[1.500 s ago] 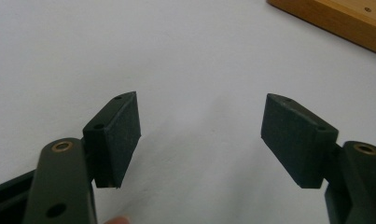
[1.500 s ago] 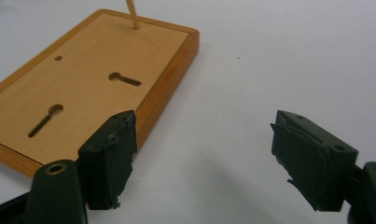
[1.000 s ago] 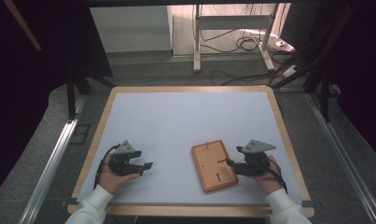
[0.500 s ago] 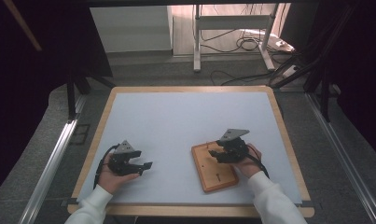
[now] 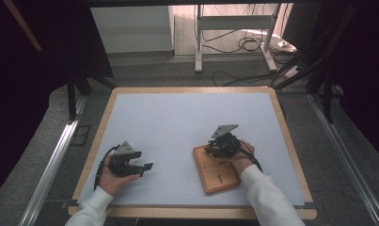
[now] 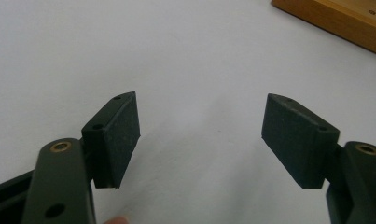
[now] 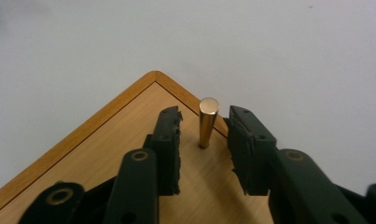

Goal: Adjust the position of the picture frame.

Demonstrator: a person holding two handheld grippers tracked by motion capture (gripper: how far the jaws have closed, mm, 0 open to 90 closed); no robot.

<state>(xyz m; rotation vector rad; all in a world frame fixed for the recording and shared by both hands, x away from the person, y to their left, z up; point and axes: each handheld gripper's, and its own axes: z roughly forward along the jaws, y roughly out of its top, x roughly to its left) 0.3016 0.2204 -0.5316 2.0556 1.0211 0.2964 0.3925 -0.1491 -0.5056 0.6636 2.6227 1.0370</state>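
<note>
A pale blue table top (image 5: 177, 122) framed in light wood is seen across the middle of the high view. In its lower right part a flat wooden board (image 5: 220, 176) (rimmed with a darker edge) is laid on the blue surface, tilted slightly against the table's sides; in the left gripper view a corner of it is caught at the upper right of the frame (image 6: 344, 18).

The right gripper (image 5: 210, 149) is held over the upper end of the board, in the lower right of the high view, by a hand in a white sleeve. Its jaws have just been closing. In the right gripper view (image 7: 203, 135) they are seen standing either side of a small brass peg (image 7: 207, 122), which is set upright on the board near its corner, at the centre of the frame. A narrow gap is left on each side of the peg, so it is flanked but not yet pressed.

The left gripper (image 5: 147, 167) is rested at the lower left of the high view, well apart from the board. In the left gripper view (image 6: 202, 135) its jaws are spread wide, and nothing but bare table is found between them.
</note>
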